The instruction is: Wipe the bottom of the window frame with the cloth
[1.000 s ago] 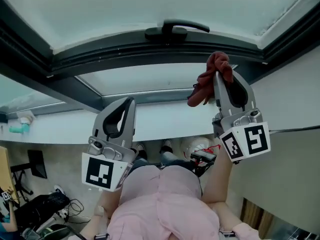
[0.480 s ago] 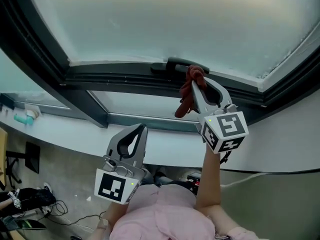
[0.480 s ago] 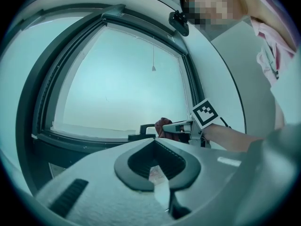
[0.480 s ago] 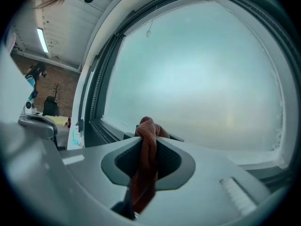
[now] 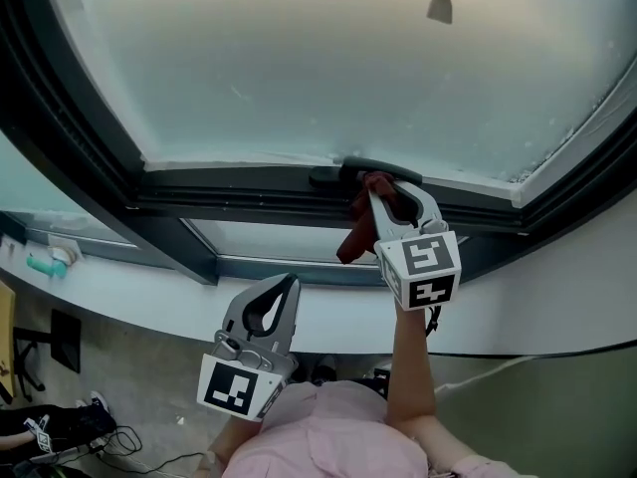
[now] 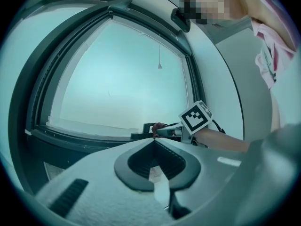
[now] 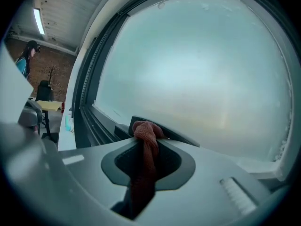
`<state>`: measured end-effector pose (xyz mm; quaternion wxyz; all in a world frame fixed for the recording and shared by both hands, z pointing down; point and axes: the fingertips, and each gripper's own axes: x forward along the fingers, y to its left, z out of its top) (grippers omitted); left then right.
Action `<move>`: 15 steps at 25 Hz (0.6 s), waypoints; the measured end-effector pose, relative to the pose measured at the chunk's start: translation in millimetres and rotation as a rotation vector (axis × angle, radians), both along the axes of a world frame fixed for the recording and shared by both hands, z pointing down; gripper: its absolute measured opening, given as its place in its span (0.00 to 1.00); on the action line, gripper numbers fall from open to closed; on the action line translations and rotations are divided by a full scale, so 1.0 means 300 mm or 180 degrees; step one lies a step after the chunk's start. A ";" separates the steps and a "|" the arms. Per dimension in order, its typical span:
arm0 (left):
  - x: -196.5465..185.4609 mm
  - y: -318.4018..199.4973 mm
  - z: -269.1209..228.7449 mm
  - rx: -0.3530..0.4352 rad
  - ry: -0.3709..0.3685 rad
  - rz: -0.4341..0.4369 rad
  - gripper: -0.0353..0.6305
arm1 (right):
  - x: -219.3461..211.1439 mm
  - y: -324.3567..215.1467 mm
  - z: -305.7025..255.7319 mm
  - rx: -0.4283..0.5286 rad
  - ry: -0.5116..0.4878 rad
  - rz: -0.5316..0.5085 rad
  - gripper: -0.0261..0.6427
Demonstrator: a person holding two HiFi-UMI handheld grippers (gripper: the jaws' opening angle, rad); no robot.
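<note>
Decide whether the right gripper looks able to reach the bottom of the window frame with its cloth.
Probably yes: the right gripper, shut on the red cloth, sits right by the bottom frame rail next to the handle, with nothing between them.

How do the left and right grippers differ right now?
The right gripper is shut on the red cloth, while the left gripper is shut on nothing. The right gripper is up at the bottom of the window frame, by the handle. The left gripper hangs lower, short of the frame. Both point toward the frame.
</note>
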<state>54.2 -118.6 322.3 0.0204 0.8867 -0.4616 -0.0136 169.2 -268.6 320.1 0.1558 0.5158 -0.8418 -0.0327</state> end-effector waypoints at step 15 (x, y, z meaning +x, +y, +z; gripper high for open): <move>0.050 -0.040 -0.021 0.0072 0.0093 0.0160 0.05 | 0.158 -0.029 0.044 -0.0260 0.0308 0.0426 0.14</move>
